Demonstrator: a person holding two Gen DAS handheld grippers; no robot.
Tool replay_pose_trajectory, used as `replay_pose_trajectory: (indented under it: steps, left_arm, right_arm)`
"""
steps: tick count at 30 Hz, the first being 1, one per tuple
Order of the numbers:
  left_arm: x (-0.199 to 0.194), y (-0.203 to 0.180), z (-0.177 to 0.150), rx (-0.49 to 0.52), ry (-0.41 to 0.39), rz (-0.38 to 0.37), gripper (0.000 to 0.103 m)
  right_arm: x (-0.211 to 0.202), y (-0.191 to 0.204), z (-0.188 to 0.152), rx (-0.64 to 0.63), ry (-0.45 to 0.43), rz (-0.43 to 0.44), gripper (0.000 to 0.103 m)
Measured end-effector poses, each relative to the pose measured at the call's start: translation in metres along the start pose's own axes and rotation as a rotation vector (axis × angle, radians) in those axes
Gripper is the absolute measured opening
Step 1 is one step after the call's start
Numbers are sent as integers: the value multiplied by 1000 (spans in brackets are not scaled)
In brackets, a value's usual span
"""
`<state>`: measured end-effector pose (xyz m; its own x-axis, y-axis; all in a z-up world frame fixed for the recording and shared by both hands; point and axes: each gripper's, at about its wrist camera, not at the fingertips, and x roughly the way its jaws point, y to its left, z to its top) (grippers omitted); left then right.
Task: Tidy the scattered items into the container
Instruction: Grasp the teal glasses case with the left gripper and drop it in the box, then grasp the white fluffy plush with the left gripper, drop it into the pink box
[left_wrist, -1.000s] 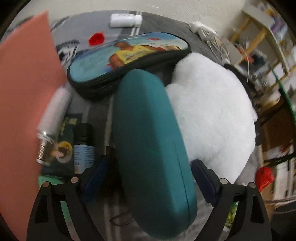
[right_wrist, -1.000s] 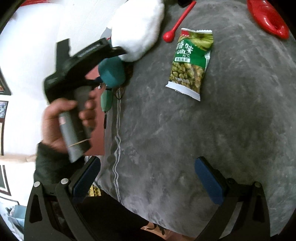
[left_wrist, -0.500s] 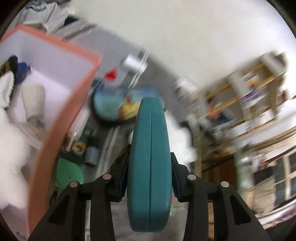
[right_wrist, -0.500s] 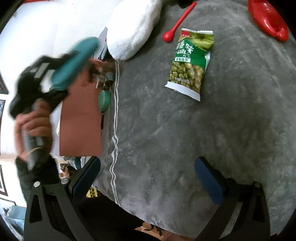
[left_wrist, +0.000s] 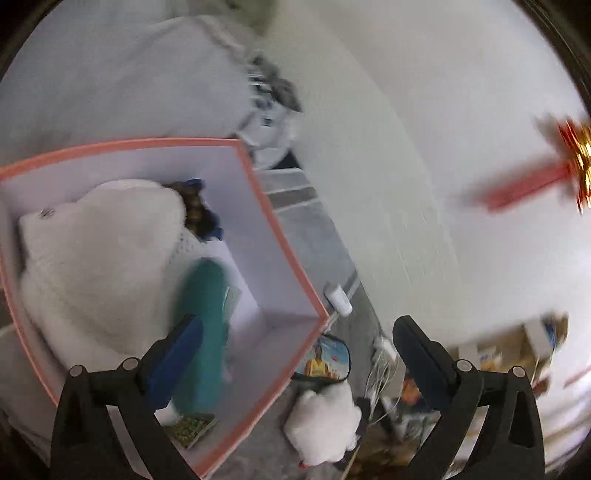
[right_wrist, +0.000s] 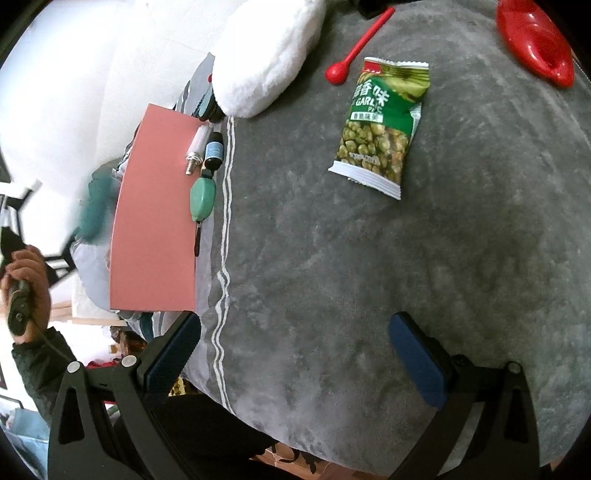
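Observation:
In the left wrist view my left gripper (left_wrist: 295, 354) is open above the pink box (left_wrist: 284, 258). The teal glasses case (left_wrist: 205, 325) is free of the jaws and blurred inside the box, beside a white fluffy item (left_wrist: 99, 258). In the right wrist view my right gripper (right_wrist: 295, 354) is open and empty over the grey blanket (right_wrist: 369, 277). A green pea snack bag (right_wrist: 382, 125), a red spoon (right_wrist: 354, 48), a white plush (right_wrist: 266, 51), a mint green item (right_wrist: 202, 197), a small dark bottle (right_wrist: 214, 149) and a white tube (right_wrist: 195, 147) lie there beside the box (right_wrist: 155, 229).
A red dish (right_wrist: 533, 42) lies at the blanket's far right. In the left wrist view a pencil pouch with a picture (left_wrist: 325, 362), a white plush (left_wrist: 325, 421) and a white bottle (left_wrist: 338, 299) lie outside the box. A wall rises behind.
My left gripper lifted the teal case from the blanket, carried it over the pink box and opened; the case is now inside the box. My right gripper has not moved.

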<state>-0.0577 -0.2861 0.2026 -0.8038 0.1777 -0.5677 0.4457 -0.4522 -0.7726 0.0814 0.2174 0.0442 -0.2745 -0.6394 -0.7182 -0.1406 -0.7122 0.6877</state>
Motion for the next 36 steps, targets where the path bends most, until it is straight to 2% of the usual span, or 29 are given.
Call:
replay_pose_trajectory:
  steps: [3, 5, 7, 11, 13, 14, 16, 17, 19, 22, 24, 25, 27, 30, 32, 33, 34, 35, 36]
  left_arm:
    - [-5, -6, 4, 29, -53, 29, 103]
    - [-5, -21, -2, 115, -71, 33, 103]
    - [-2, -39, -10, 217, -55, 6, 103]
    - [36, -84, -49, 490, 81, -18, 103]
    - [65, -108, -85, 660, 175, -11, 103]
    - [85, -120, -114, 767, 225, 9, 103]
    - [101, -129, -157, 904, 250, 40, 103]
    - [107, -133, -183, 988, 229, 66, 103]
    - [115, -141, -243, 1226, 161, 122, 103]
    - [113, -129, -350, 1714, 0, 110, 103]
    - [118, -112, -390, 1892, -58, 114, 103]
    - [126, -105, -406, 1962, -88, 147, 103]
    - [155, -90, -428, 2069, -182, 271, 103]
    - [187, -85, -421, 2063, -244, 378, 103]
    - [212, -83, -400, 1992, -192, 422, 103]
    - [219, -81, -392, 1963, -134, 415, 98]
    - [223, -80, -381, 1923, -47, 376, 68]
    - [224, -83, -369, 1866, 2, 362, 59]
    - [217, -92, -358, 1808, 11, 338, 54]
  right_arm:
    - [3, 2, 0, 3, 2, -3, 103]
    - [5, 4, 0, 1, 3, -7, 103]
    - [7, 5, -1, -2, 4, -13, 103]
    - [9, 7, -3, -14, 8, -24, 103]
    - [10, 7, -3, -14, 8, -25, 103]
    - [10, 7, -3, -14, 8, -25, 103]
    - [10, 7, -3, -17, 9, -24, 103]
    - [11, 7, -3, -20, 11, -23, 103]
    - [10, 7, -4, -26, 16, -21, 103]
    - [10, 6, -5, -33, 29, -8, 103]
    - [10, 5, -4, -32, 37, 8, 103]
    - [10, 4, -4, -33, 41, 17, 102]
    - [9, 2, -4, -39, 50, 33, 102]
    - [9, 0, -4, -51, 60, 51, 103]
    - [10, 1, -5, -66, 66, 51, 103]
    - [10, 2, -6, -73, 68, 49, 103]
    - [11, 2, -6, -81, 69, 45, 103]
    - [12, 3, -6, -88, 71, 40, 103]
    - [13, 4, -6, -93, 72, 35, 103]
